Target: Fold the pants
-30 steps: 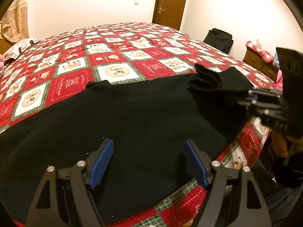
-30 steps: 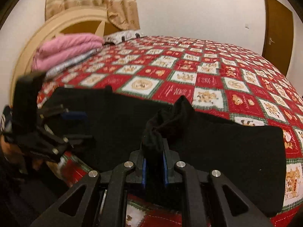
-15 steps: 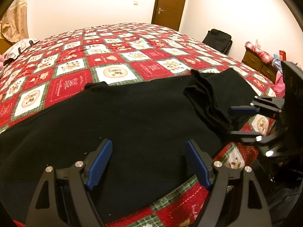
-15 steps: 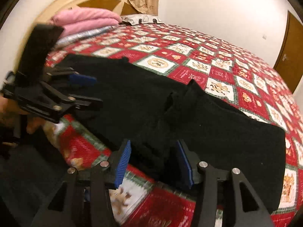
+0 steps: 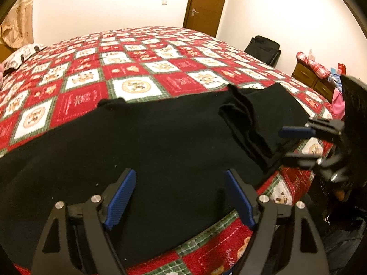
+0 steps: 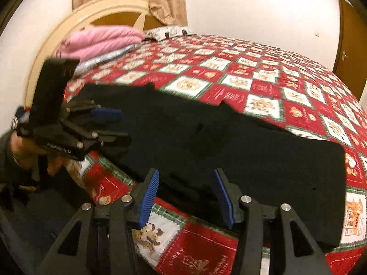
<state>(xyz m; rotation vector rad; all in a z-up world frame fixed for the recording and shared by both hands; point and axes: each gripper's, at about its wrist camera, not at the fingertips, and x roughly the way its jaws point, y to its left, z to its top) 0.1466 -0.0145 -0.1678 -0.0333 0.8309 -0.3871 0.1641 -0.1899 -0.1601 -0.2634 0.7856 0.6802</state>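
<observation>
Black pants (image 5: 149,142) lie spread along the near edge of the bed's red patchwork quilt (image 5: 128,84). A bunched fold (image 5: 243,123) lies slack on their right part. My left gripper (image 5: 181,176) hovers open above the flat middle of the pants, with nothing pinched. At the right edge of that view my right gripper (image 5: 291,144) stands open beside the fold. From the right wrist, my right gripper (image 6: 186,174) is open over the pants (image 6: 240,151) at the bed's edge, pads clear of the cloth. The left gripper (image 6: 112,126) shows at the left, held by a hand (image 6: 23,151).
Pink folded bedding (image 6: 103,39) and a pillow lie by the curved headboard (image 6: 45,52). A brown door (image 5: 206,2), a black suitcase (image 5: 263,48) and a wooden cabinet (image 5: 314,80) with clothes on it stand beyond the bed. The bed's edge drops off just below both grippers.
My right gripper has opened and let go of the bunched fold, which has dropped onto the pants, and it has drawn back slightly toward the bed's edge. The left gripper has kept still.
</observation>
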